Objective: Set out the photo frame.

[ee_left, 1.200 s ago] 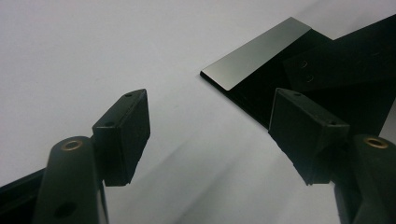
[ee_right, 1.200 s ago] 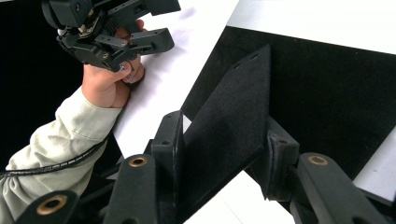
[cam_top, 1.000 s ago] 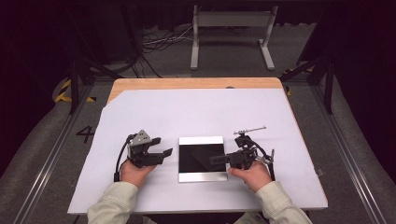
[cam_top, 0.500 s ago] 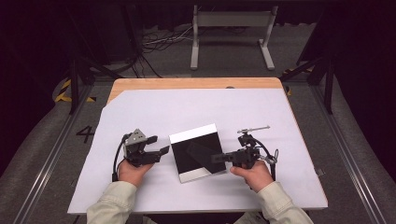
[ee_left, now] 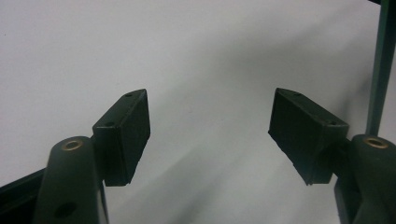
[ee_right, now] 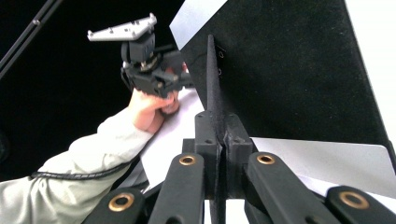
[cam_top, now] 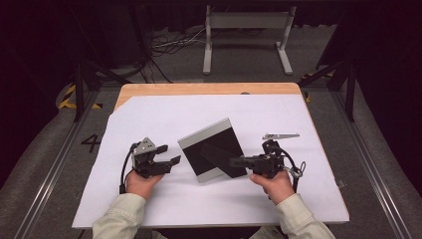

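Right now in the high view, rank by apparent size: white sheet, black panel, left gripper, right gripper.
1. white sheet
2. black panel
3. left gripper and right gripper: they look about alike, so no ranking between them.

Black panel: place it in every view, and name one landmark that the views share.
High view: the black panel stands tilted at mid-table, its right corner pinched in the right claw.
Right gripper view: the panel takes up the upper right, gripped by the shut claw.
Left gripper view: a dark upright strip at the right edge is probably its edge.
Shared landmark: the white sheet under it.
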`<state>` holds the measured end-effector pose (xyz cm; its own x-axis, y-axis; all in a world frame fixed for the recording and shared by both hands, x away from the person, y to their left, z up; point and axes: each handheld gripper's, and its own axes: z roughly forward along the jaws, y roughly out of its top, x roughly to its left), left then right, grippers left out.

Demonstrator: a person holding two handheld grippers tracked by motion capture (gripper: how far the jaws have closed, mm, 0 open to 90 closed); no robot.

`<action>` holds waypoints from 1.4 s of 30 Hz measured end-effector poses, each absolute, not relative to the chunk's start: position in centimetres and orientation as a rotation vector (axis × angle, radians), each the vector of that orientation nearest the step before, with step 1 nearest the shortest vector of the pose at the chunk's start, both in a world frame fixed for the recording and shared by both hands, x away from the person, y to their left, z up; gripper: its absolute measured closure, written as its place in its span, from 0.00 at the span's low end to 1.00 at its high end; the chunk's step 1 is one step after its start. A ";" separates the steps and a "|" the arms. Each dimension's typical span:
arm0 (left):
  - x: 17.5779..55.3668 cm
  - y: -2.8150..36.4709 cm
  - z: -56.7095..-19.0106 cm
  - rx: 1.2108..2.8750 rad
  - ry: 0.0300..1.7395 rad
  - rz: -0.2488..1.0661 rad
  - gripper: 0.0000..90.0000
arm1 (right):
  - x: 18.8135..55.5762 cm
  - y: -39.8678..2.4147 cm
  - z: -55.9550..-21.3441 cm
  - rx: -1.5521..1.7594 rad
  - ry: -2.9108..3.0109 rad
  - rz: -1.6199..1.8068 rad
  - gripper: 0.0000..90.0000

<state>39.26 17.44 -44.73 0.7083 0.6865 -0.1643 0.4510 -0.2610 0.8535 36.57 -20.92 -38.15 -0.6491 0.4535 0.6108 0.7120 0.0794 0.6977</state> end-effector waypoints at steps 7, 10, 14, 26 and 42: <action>39.3 17.4 -44.8 1.909 0.880 0.293 0.33 | 36.6 -21.6 -38.4 -1.098 -2.169 -1.734 0.97; 39.3 17.4 -44.8 1.909 0.880 0.292 0.33 | 36.3 -21.6 -38.4 -1.059 -2.260 -1.805 0.97; 39.3 17.4 -44.8 1.911 0.881 0.287 0.33 | 36.0 -21.7 -38.3 -1.029 -2.324 -1.876 0.97; 39.2 17.4 -44.7 1.909 0.881 0.285 0.33 | 35.6 -22.4 -39.6 -0.966 -2.528 -1.885 0.97; 38.4 17.2 -44.6 1.910 0.871 0.283 0.33 | 34.2 -23.3 -40.6 -0.822 -2.725 -1.762 0.96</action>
